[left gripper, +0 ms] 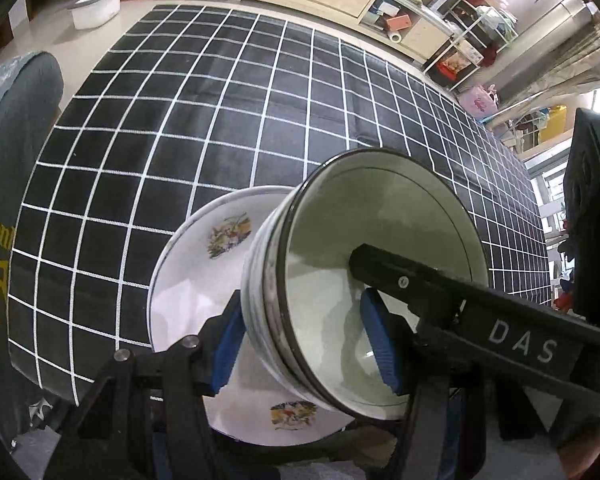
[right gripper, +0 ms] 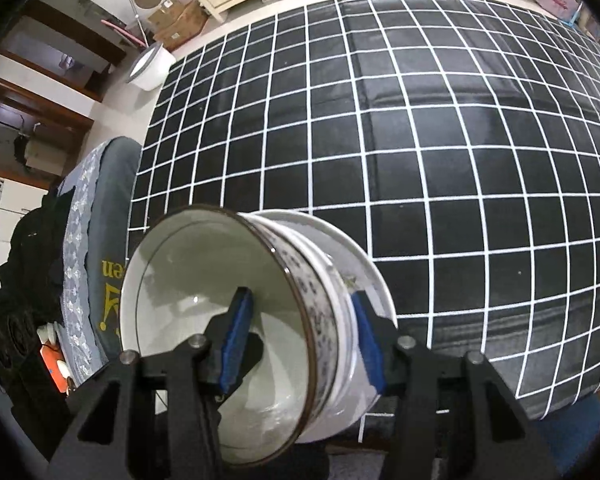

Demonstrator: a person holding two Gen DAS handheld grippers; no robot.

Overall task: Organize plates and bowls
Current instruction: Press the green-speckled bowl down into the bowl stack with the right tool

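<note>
Both the left hand-held gripper [left gripper: 306,344] and the right hand-held gripper [right gripper: 300,346] clamp the wall of one white bowl [left gripper: 376,280], mouth facing the cameras, atop one decorated plate [left gripper: 204,280] at the checked desk's [left gripper: 220,120] near edge

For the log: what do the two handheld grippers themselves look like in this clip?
Both the left gripper and the right gripper have matte black angular frames with silver screws and ribbed blue pads on their fingers. One black finger reads "DAS" in white. No cables or sleeves visible.
</note>
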